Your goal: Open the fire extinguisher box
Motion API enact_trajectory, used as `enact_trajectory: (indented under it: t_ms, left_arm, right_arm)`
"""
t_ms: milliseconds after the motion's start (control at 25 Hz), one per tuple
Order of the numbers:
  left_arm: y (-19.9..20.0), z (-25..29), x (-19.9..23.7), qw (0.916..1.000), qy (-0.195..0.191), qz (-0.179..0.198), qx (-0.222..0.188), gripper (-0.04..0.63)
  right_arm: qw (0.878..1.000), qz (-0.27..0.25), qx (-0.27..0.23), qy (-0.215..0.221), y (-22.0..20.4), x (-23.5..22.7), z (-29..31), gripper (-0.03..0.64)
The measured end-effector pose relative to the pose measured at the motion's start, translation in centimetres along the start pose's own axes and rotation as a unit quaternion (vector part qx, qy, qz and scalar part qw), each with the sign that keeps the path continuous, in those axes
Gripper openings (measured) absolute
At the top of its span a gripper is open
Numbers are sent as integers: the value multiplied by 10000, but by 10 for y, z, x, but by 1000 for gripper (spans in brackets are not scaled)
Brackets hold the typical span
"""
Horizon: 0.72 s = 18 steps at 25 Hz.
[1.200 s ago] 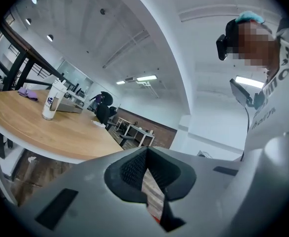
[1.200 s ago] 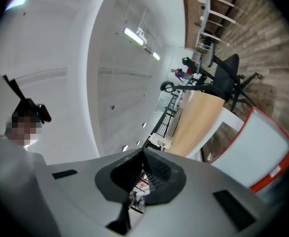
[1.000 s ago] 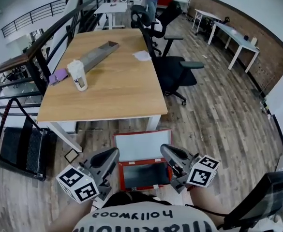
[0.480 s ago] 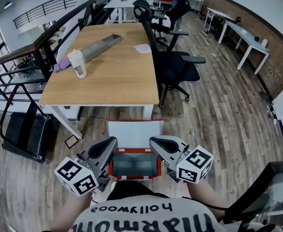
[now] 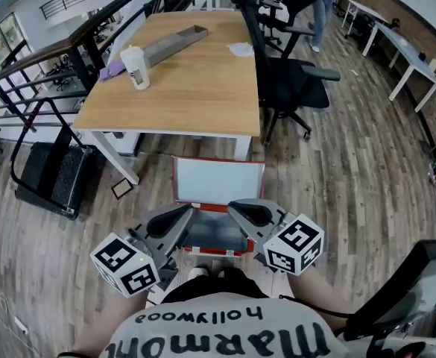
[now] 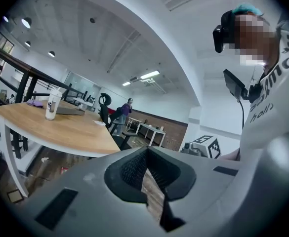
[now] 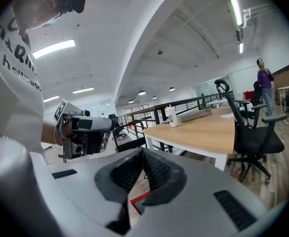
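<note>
The left gripper [image 5: 180, 216] and right gripper [image 5: 241, 211] both have jaws pressed together on nothing. The fire extinguisher box [image 5: 218, 181] lies just below and ahead of their tips, seemingly already open; the next move probably calls for checking it and drawing back.

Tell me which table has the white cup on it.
The wooden-topped table nearest the red box; the white cup stands by its left edge. Other tables have pale tops.

Left gripper [image 6: 146, 153] jaws together, empty; wooden table [image 6: 70, 130] beyond.
</note>
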State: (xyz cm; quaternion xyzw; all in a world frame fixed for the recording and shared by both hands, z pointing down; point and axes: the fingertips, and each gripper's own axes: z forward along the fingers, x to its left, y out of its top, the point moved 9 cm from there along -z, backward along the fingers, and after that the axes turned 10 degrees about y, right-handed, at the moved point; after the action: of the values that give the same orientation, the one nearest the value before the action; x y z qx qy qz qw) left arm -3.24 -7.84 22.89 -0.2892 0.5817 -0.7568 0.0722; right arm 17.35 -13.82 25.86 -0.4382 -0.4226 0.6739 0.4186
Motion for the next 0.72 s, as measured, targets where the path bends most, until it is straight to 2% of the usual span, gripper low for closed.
enact_trajectory:
  t_ms: [240, 400, 600, 720]
  left_arm:
    - [-7, 9, 22, 9997, 107, 82, 215, 6]
    - [-21, 20, 35, 9995, 92, 183, 248, 6]
    - [-31, 30, 37, 9986, 147, 345, 381, 6]
    - [-32, 30, 37, 9987, 123, 302, 382, 6]
  right_arm:
    - [9997, 232, -14, 57, -1, 1, 14, 11]
    - [9994, 254, 155, -157, -5, -1, 18, 11]
    - [9964, 814, -111, -190, -10, -5, 16, 9]
    - [9954, 926, -60, -258, -12, -7, 15, 9]
